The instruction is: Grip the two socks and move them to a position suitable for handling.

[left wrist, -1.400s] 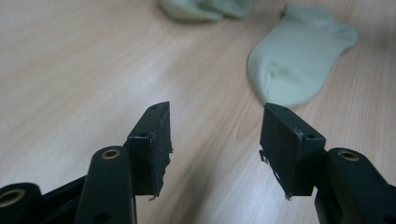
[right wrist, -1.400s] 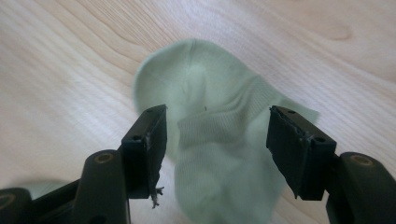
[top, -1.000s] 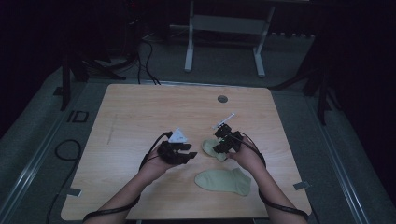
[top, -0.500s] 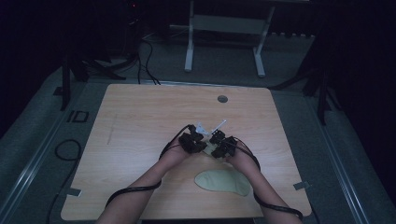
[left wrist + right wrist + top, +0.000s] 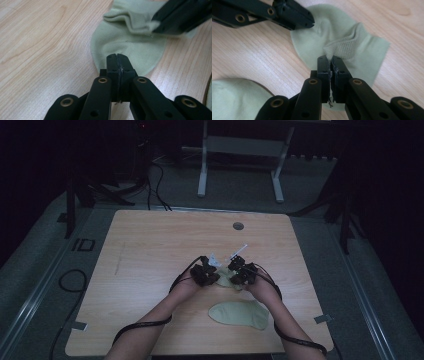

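Socks, two, pale green knit, on light woodgrain table [image 5: 150, 245]. One sock [image 5: 239, 314] lies flat near front edge, rounded toe, smooth fabric. Other sock [image 5: 352, 47] sits mid-table between both hands, rumpled, ribbed cuff folded up showing mesh inner weave. Right tongs [image 5: 331, 61] clamped on that raised cuff fold. Left tongs [image 5: 117, 58] pressed together with nothing between them, tips over the sock's rounded edge. Both tongs matte black with brass rivets.
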The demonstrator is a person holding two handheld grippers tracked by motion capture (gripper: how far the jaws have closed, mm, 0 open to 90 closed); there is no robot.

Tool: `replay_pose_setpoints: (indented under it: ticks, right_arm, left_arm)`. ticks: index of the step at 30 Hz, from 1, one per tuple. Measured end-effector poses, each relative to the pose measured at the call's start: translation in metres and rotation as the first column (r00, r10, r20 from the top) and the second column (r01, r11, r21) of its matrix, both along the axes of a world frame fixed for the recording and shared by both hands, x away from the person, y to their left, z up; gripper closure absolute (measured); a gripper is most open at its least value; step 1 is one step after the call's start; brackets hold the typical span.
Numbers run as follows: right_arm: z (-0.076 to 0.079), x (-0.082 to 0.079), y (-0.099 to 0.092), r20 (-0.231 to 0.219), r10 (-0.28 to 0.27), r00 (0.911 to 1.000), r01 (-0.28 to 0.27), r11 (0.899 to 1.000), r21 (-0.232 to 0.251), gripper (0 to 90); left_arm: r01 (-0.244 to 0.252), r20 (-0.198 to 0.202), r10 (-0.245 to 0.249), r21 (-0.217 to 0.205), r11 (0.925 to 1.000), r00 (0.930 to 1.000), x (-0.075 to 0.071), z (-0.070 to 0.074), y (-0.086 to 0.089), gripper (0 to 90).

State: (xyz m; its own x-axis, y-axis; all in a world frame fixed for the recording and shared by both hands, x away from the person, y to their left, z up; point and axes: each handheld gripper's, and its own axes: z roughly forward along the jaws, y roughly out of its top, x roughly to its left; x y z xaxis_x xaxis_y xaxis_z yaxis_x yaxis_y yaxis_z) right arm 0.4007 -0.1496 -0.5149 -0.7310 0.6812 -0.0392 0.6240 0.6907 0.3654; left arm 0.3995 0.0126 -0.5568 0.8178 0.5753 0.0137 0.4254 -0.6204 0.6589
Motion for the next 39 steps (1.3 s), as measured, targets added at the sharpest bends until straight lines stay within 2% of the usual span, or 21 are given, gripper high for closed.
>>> replay_pose_setpoints:
  ticks: [7,12,17,22,28,30,33,35,37,39]
  right_arm:
    - [0.020,0.002,-0.019,0.036,-0.045,0.9983,0.044,0.998,0.035,86.1]
    - [0.026,0.004,-0.038,0.040,-0.087,0.9954,0.085,0.995,0.053,86.1]
    - [0.026,0.005,-0.060,0.039,-0.139,0.9895,0.137,0.988,0.068,86.0]
    - [0.023,0.007,-0.077,0.028,-0.175,0.9841,0.173,0.983,0.066,86.0]
    - [0.018,0.008,-0.097,0.009,-0.219,0.9757,0.218,0.974,0.063,85.7]
    - [0.016,0.008,-0.103,0.006,-0.233,0.9724,0.232,0.971,0.063,82.0]
    - [0.016,0.008,-0.110,0.029,-0.257,0.9659,0.255,0.965,0.057,79.6]
    - [0.017,0.008,-0.111,0.030,-0.261,0.9650,0.258,0.964,0.062,79.6]
    - [0.023,0.010,-0.111,0.050,-0.265,0.9628,0.261,0.963,0.072,83.6]
    - [0.026,0.013,-0.108,0.056,-0.256,0.9651,0.252,0.965,0.070,85.9]
  left_arm:
    - [0.020,0.001,-0.020,0.019,0.9996,0.9998,0.001,0.001,-0.001,88.6]
    - [0.028,0.002,-0.028,0.028,0.9992,0.9996,0.002,0.002,-0.001,88.7]
    - [0.032,0.006,-0.032,0.031,0.9990,0.9995,0.003,0.002,-0.002,88.6]
    - [0.044,0.022,-0.046,0.062,0.9971,0.9987,0.003,0.003,-0.004,88.6]
    - [0.048,0.019,-0.049,0.061,0.9970,0.9986,0.004,0.003,-0.004,88.6]
    - [0.051,0.017,-0.052,0.063,0.9967,0.9985,0.004,0.003,-0.004,88.6]
    - [0.051,0.018,-0.053,0.064,0.9966,0.9985,0.004,0.003,-0.004,88.6]
    - [0.053,0.020,-0.054,0.066,0.9965,0.9983,0.004,0.003,-0.004,88.6]
    - [0.053,0.023,-0.055,0.070,0.9961,0.9983,0.004,0.004,-0.004,88.6]
    - [0.054,0.023,-0.055,0.074,0.9958,0.9982,0.004,0.004,-0.005,88.6]
